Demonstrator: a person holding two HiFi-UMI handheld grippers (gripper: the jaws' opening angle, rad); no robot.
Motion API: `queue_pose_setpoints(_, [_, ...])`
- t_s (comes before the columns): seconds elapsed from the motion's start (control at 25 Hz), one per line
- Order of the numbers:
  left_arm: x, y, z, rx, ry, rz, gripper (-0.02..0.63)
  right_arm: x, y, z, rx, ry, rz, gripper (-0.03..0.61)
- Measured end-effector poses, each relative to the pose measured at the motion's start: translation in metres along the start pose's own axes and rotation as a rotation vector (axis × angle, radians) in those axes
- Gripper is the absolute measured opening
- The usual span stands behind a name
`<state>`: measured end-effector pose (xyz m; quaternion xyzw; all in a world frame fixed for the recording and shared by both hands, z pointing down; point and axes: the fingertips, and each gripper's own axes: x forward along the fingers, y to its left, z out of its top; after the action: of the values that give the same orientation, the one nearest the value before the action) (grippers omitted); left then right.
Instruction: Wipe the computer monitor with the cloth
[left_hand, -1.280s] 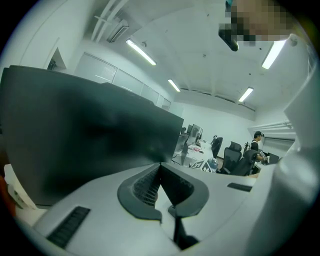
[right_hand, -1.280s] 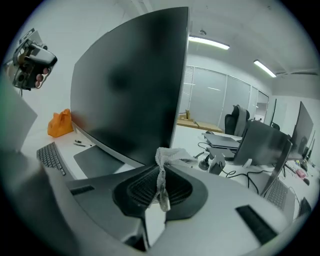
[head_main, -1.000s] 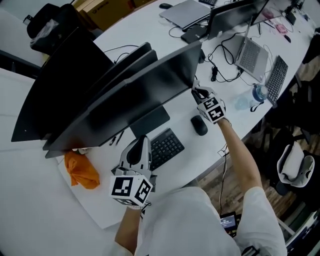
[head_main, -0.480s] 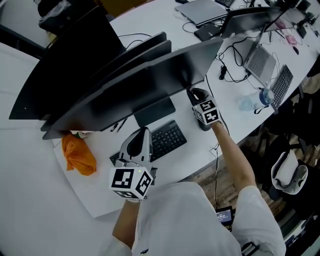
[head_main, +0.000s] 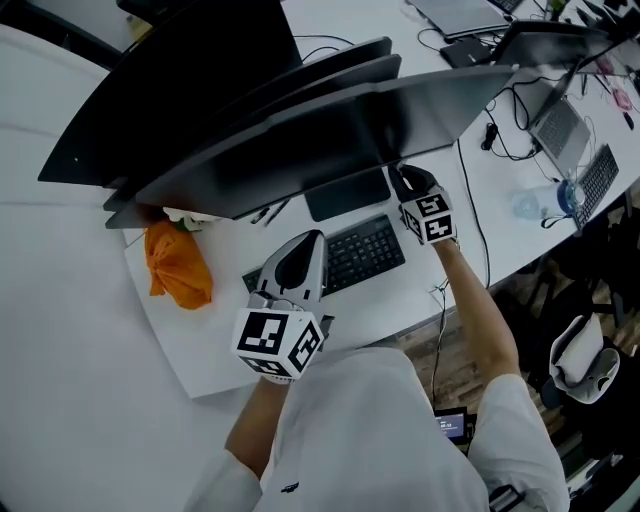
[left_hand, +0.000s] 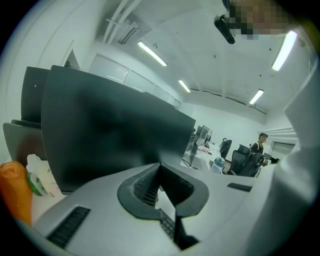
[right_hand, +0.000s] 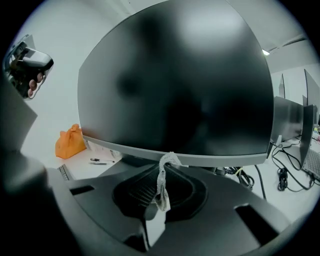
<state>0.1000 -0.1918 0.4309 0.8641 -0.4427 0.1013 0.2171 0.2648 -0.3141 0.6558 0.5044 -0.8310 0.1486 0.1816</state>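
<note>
Item one: the right tongs (right_hand: 162, 166), jaws pressed together on a thin grey-white cloth (right_hand: 161, 186). The cloth stands up from between the tips, and its top end reaches the lower edge of the monitor (right_hand: 175, 85); we cannot tell whether it touches. The dark, curved screen fills the space straight ahead of these tongs. Item two: the left tongs (left_hand: 160, 167), jaws closed tip to tip with nothing between them, pointed up at the same screen from below its middle. Item three: a black keyboard (head_main: 365, 252), lying between the two tongs, its near end just under the left pair. Item four: an orange bundle (head_main: 177, 265), well to the left of the left tongs, beneath the monitor's left corner. Item five: a pen (right_hand: 100, 161), ahead and left of the right tongs, near the bundle. Item six: a white desk (head_main: 80, 300) under all of it. Item seven: a laptop (head_main: 560, 125) and loose cables, well off to the right of the right tongs.
</note>
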Motion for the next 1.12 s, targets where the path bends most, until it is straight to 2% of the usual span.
queue_pose_setpoints(0.24, [-0.016,0.023,0.000,-0.010,0.006,0.031,0.018,0.015,0.043,0.008,-0.011,-0.011,0.042,0.031])
queue_pose_setpoints(0.52, [-0.047,0.039,-0.006,-0.053,-0.022,0.070,0.018,0.027,0.094,0.014,-0.066,0.001,0.088,0.031])
queue_pose_setpoints(0.76, [-0.082,0.069,-0.009,-0.077,-0.040,0.112,0.018,0.044,0.141,0.022,-0.081,-0.002,0.124,0.031])
queue_pose_setpoints(1.12, [-0.121,0.099,-0.020,-0.098,-0.048,0.141,0.018,0.063,0.201,0.032,-0.104,-0.008,0.163,0.031])
